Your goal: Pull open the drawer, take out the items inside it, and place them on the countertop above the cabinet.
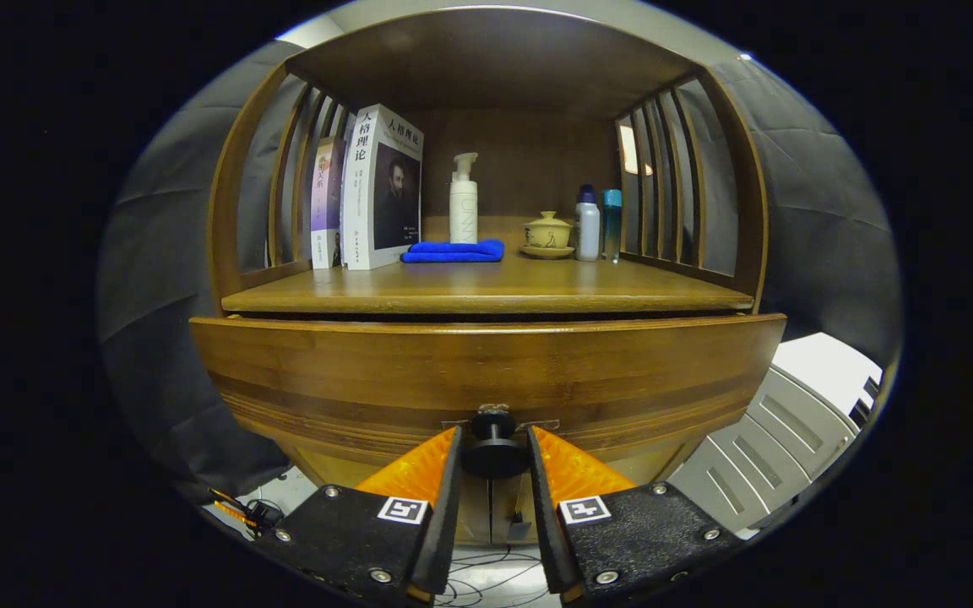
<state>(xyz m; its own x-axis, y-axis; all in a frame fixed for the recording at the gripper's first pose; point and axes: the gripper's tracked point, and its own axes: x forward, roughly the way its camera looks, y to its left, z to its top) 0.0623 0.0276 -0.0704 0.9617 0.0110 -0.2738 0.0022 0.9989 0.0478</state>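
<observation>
Drawer (486, 371) is found closed, or very nearly so, beneath the front edge of the countertop (486, 291), its wide wooden front running crosswise to the gripper (493, 452). Its dark round knob (493, 439) sits at the lower middle of the front, directly between the fingers. These are set narrow about the knob; firm contact cannot be confirmed. A straight rearward pull is judged necessary.

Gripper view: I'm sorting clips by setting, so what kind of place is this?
Probably a mock home corner in a recording booth: a wooden cabinet with books, a pump bottle and a lidded teacup, cloth walls around. The tongs sit around the drawer knob.
</observation>
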